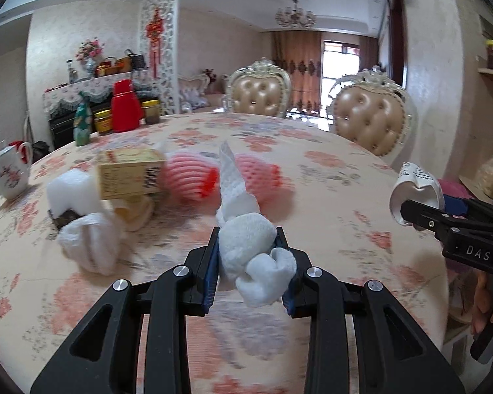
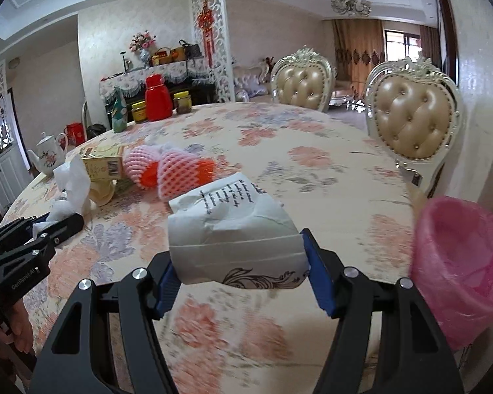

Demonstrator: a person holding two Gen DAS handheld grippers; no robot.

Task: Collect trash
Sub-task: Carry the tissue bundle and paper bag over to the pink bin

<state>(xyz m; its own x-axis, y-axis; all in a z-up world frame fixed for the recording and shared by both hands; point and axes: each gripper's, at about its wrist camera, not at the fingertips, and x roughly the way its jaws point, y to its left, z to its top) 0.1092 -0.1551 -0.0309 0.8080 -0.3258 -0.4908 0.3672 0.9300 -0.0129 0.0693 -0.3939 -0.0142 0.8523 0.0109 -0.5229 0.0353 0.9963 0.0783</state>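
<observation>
My left gripper [image 1: 249, 252] is shut on a crumpled white tissue [image 1: 246, 239] whose twisted end sticks up above the flowered tablecloth [image 1: 328, 197]. My right gripper [image 2: 240, 262] is shut on a crushed white paper cup [image 2: 233, 229] with black writing; the left wrist view shows that cup [image 1: 417, 180] at its right edge. A bin lined with a pink bag [image 2: 460, 262] stands just right of the right gripper, beyond the table's edge. More trash lies on the table: a yellow box [image 1: 131, 174], two pink foam fruit nets [image 1: 187, 180], another white tissue [image 1: 88, 246].
A white teapot [image 1: 10, 174] stands at the table's left edge. A red thermos [image 1: 125, 105], jars and a green bottle [image 1: 82, 124] stand at the far side. Two padded chairs [image 1: 368, 118] are beyond the table. A hand [image 1: 483, 305] shows at the lower right.
</observation>
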